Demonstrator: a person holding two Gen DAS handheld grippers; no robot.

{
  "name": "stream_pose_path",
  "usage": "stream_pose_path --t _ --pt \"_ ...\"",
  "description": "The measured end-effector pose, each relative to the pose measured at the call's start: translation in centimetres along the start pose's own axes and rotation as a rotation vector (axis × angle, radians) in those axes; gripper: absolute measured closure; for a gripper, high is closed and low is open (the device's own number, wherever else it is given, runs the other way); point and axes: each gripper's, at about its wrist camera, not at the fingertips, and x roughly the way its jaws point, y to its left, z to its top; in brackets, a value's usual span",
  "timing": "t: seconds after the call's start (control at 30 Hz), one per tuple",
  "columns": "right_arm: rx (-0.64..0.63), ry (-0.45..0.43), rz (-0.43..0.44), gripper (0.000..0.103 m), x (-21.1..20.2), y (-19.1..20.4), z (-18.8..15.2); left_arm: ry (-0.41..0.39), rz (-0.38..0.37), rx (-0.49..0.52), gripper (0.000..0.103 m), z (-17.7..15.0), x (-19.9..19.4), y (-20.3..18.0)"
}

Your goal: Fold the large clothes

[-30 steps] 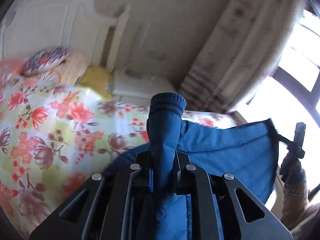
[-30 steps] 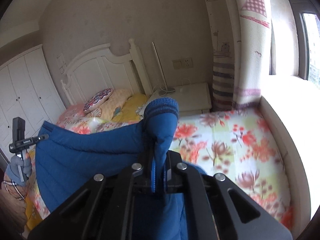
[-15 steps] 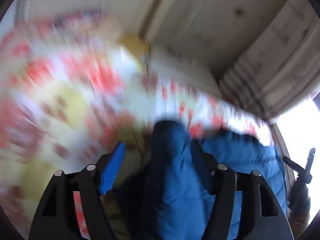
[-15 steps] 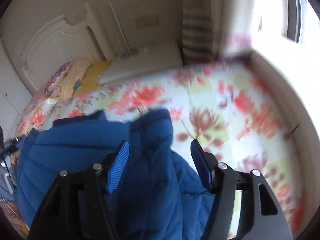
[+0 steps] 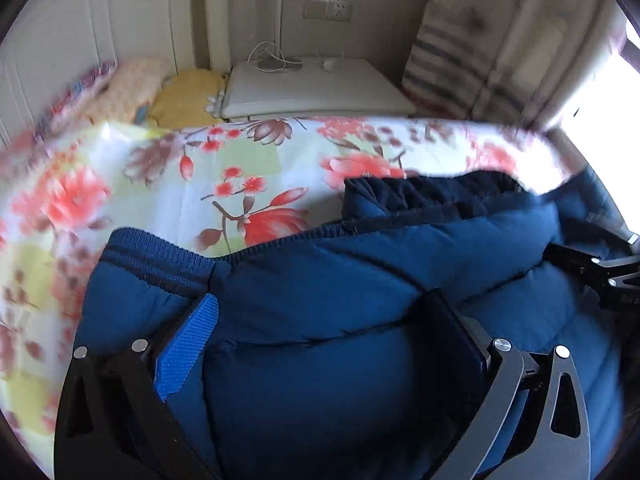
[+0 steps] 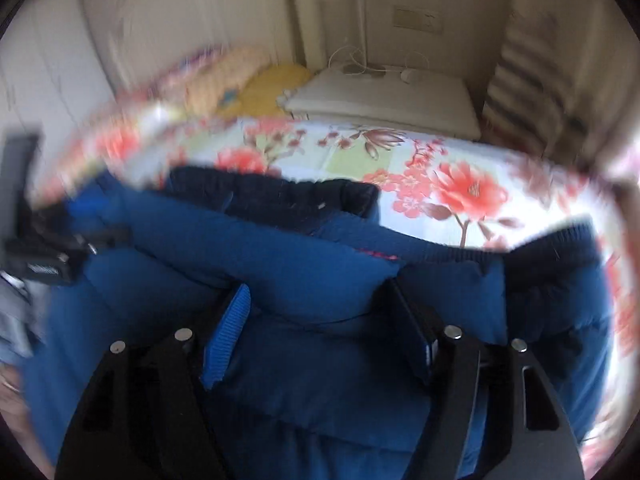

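A blue padded jacket (image 5: pixel 360 280) with dark ribbed cuffs and hem lies on the floral bedspread (image 5: pixel 192 184). It also fills the lower part of the right wrist view (image 6: pixel 304 272). My left gripper (image 5: pixel 320 328) is open, its fingers spread wide either side of a bulge of the jacket. My right gripper (image 6: pixel 320 320) is open too, fingers apart over the jacket. The right gripper shows at the right edge of the left wrist view (image 5: pixel 600 272); the left one shows at the left edge of the right wrist view (image 6: pixel 36 252).
A white headboard (image 5: pixel 92 40) and pillows (image 5: pixel 184 96) stand at the far left. A white nightstand (image 5: pixel 316 84) with cables is behind the bed. A striped curtain (image 5: pixel 488 48) and bright window are at the right.
Both grippers held the jacket's cuffs up in the air one second ago. They swung down to the bed, opened and let the cuffs go; the jacket now lies on the bedspread.
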Motion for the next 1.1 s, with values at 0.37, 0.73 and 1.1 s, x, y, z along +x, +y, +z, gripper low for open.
stream_pose_path --t 0.37,0.73,1.1 --pt "0.205 -0.074 0.266 0.037 -0.7 -3.9 -1.1 -0.034 -0.1 -0.062 0.004 -0.5 0.0 1.1" --pt "0.236 -0.086 0.299 0.037 -0.5 -4.6 -1.1 -0.04 -0.124 -0.079 0.004 -0.5 -0.1 1.5" --pt "0.099 -0.062 -0.079 0.038 -4.3 0.5 -1.0 -0.074 -0.002 -0.14 0.004 0.0 -4.2 -0.4"
